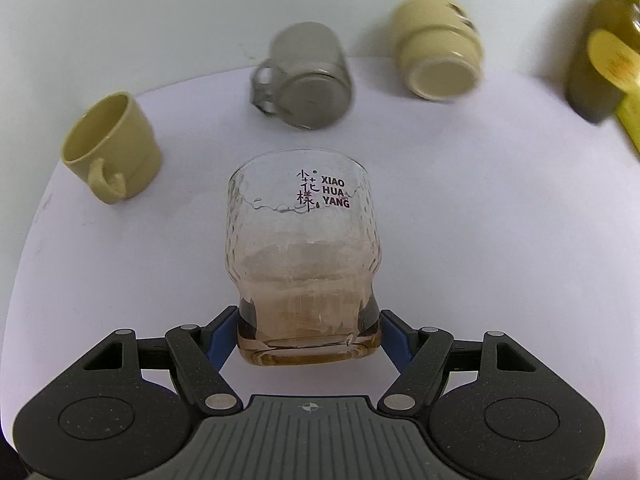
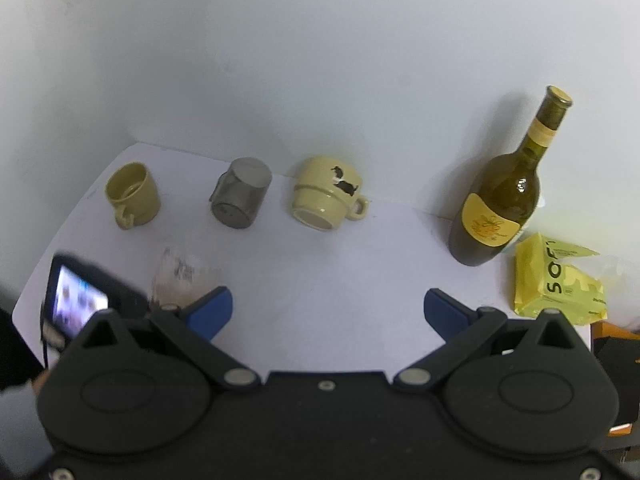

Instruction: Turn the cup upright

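Note:
My left gripper [image 1: 308, 326] is shut on the base of a clear textured glass cup [image 1: 302, 240] printed "XIAO HUA YANG"; its open rim points away from me, over the white table [image 1: 480, 240]. The same glass shows blurred in the right wrist view [image 2: 182, 276], beside the left gripper's body [image 2: 80, 300]. My right gripper [image 2: 328, 310] is open and empty above the table, its blue pads wide apart.
At the back stand an upright olive mug [image 1: 112, 148] [image 2: 132, 194], a grey metal mug on its side [image 1: 304, 80] [image 2: 240, 192] and a cream mug lying on its side [image 1: 438, 52] [image 2: 326, 194]. A wine bottle [image 2: 500, 196] and yellow packet [image 2: 556, 280] are right.

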Demonstrator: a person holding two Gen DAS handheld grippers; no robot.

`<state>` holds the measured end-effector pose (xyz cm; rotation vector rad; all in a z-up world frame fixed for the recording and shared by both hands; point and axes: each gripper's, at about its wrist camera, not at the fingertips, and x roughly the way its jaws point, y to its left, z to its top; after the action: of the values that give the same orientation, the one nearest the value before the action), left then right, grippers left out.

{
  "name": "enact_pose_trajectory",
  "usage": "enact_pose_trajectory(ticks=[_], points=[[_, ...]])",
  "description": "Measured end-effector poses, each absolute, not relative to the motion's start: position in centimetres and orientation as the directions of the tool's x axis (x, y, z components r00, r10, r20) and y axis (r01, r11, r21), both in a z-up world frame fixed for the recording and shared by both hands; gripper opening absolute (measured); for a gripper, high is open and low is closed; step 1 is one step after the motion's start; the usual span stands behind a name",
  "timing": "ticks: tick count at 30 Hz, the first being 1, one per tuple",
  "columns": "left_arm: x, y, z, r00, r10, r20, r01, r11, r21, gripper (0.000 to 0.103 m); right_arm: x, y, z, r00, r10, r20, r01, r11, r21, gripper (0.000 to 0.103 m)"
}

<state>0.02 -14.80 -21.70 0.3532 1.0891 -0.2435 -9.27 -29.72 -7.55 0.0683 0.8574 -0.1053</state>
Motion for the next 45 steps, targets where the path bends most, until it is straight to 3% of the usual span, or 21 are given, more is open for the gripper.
enact_pose_trajectory(ticks=[2, 9, 12, 18, 25, 35, 45], points=[[-0.5, -15.3, -22.0, 0.43, -0.011, -0.903, 0.36, 0.919, 0.161, 0.084, -9.3, -29.9, -7.5, 0.651, -0.071, -0.756, 0.132, 0.991, 0.02, 0.103], [-0.3, -15.0, -21.0, 0.448, -0.055, -0.893, 0.374, 0.918, 0.131, 0.085, -9.6, -29.5, -6.8, 0.656, -0.098, -0.748, 0.155, 0.988, 0.006, 0.103], [0.1, -14.8, -21.0, 0.409, -0.109, -0.906, 0.381, 0.923, 0.061, 0.068, -9.6, -29.2, -6.7, 0.657, -0.105, -0.746, 0.158, 0.987, 0.0, 0.103], [0.1, -15.4, -21.0, 0.406, -0.088, -0.91, 0.367, 0.927, 0.074, 0.068, -10.1, -28.2, -6.0, 0.671, -0.113, -0.732, 0.156, 0.988, -0.009, 0.103], [-0.3, -14.1, -19.6, 0.425, -0.109, -0.899, 0.38, 0.923, 0.067, 0.082, -10.7, -27.6, -6.0, 0.665, -0.108, -0.739, 0.169, 0.986, 0.008, 0.103], [-2.6, -7.5, -16.0, 0.448, -0.177, -0.876, 0.339, 0.941, -0.016, 0.083, -9.8, -25.3, -7.4, 0.652, -0.072, -0.755, 0.14, 0.99, 0.026, 0.103], [-5.5, 3.2, -10.5, 0.556, -0.072, -0.828, 0.127, 0.992, -0.001, 0.088, -7.9, -21.5, -10.8, 0.693, -0.038, -0.72, 0.121, 0.991, 0.063, 0.102]])
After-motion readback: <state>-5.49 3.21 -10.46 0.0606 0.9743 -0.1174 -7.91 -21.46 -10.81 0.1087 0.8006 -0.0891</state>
